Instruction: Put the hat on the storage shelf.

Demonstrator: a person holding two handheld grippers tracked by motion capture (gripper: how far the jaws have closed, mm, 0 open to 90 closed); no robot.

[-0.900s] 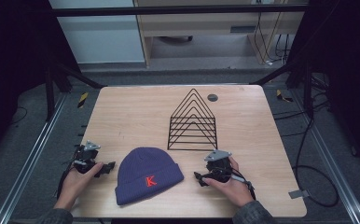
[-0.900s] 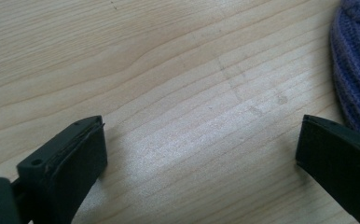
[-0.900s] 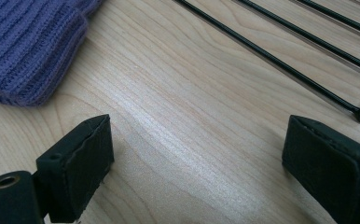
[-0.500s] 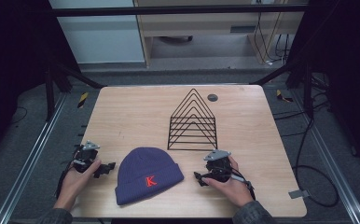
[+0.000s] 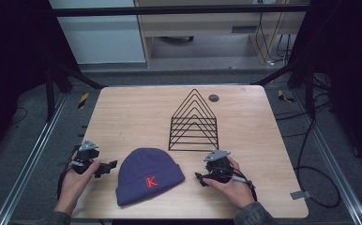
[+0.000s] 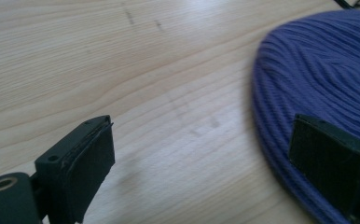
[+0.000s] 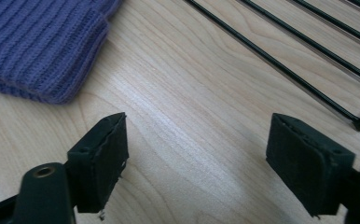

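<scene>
A purple knit beanie [image 5: 150, 176] with a red K lies flat near the table's front edge. To its left, a hand holds my left gripper [image 5: 109, 166], which points right at the hat. In the left gripper view the left gripper [image 6: 206, 172] is open, and its right pad stands in front of the rim of the beanie [image 6: 318, 79]. A hand holds my right gripper [image 5: 199, 178] to the right of the hat, pointing left. In the right gripper view the right gripper [image 7: 197, 163] is open over bare wood, with the beanie's cuff [image 7: 43, 42] at the upper left.
A black wire rack [image 5: 194, 123] of nested triangles stands mid-table behind the hat, and its base wires [image 7: 308, 46] run close to the right gripper. A small dark disc [image 5: 213, 97] lies near the wooden table's [image 5: 123, 112] far edge.
</scene>
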